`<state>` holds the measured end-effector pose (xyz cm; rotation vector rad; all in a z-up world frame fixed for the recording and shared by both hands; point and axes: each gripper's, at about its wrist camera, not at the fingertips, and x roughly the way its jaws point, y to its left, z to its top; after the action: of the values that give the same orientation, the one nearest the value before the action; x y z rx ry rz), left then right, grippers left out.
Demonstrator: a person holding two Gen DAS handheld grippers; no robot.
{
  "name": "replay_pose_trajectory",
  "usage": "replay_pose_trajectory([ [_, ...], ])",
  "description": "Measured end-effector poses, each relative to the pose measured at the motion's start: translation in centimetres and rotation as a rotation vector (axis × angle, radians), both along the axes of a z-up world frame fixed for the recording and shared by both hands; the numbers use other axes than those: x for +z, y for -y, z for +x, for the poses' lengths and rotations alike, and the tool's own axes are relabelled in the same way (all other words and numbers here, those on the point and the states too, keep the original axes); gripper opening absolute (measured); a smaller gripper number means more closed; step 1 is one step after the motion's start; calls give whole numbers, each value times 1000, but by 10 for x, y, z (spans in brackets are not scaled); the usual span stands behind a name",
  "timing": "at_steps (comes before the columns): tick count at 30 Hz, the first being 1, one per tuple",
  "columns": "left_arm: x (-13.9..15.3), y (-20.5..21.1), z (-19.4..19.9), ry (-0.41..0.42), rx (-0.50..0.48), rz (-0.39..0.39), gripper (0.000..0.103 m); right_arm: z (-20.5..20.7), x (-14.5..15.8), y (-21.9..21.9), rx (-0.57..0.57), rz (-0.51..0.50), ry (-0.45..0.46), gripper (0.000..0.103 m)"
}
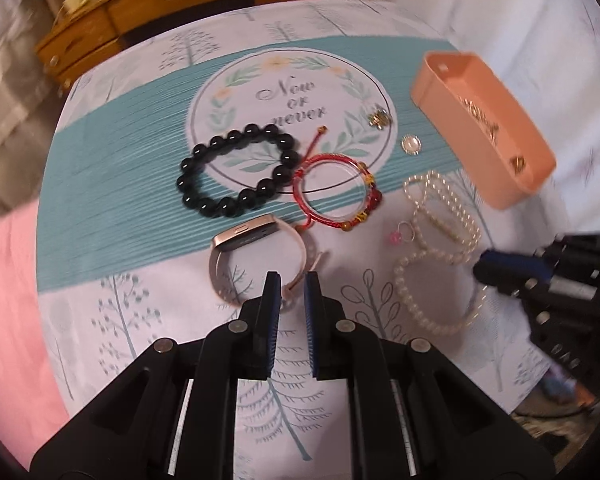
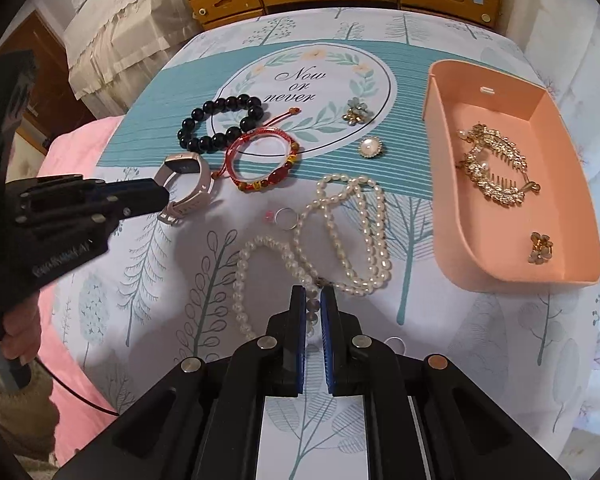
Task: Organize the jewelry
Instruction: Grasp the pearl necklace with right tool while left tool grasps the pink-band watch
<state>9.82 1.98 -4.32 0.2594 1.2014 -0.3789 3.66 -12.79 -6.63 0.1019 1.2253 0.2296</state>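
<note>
- Left gripper [image 1: 292, 284], bottom centre of the left wrist view: pads pressed nearly together, apparently pinching the pale pink strap of the rose-gold smartwatch [image 1: 244, 236]; the strap shows in the slit between the pads.
- Smartwatch lies just ahead of that tool, its face toward frame centre and its band loop curling back to the pads. A person's hand [image 2: 16, 340] holds the handle at lower left of the right wrist view; the tool tilts steeply down.
- Black round-bead bracelet [image 2: 232, 101] and red cord bracelet with amber beads [image 2: 260, 186] sit loose at upper centre, touching each other, neither gripped.
- White pearl strand [image 2: 340, 179], centre: loops run long from mid-frame down to the bottom-centre pads.
- Right gripper [image 2: 311, 296], bottom centre: pads clamped on the strand's near end, beads visible between them, pointing steeply down.
- Peach plastic tray [image 2: 444, 184], right of frame, lies right of and beyond the right gripper, near the pearls but apart; gold comb [image 2: 496, 168] already inside.
- Judgement: the right hand is nearer the tray; the pearls need to be lifted and carried rightward over the tray's left wall.
</note>
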Motion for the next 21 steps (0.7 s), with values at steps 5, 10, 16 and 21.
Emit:
replay_pose_trajectory([
  [5,-13,11,1,-9,-94,23,9,-2,0,3,-3,13,0,7],
  [10,-15,15,1,-19,-131,41,9,-2,-4,5,-4,26,-11,7],
  [16,-15,17,0,-47,-180,52,19,0,-8,11,-21,47,-25,7],
  [21,-17,19,0,-88,-233,43,45,1,-12,12,-19,65,-40,7],
])
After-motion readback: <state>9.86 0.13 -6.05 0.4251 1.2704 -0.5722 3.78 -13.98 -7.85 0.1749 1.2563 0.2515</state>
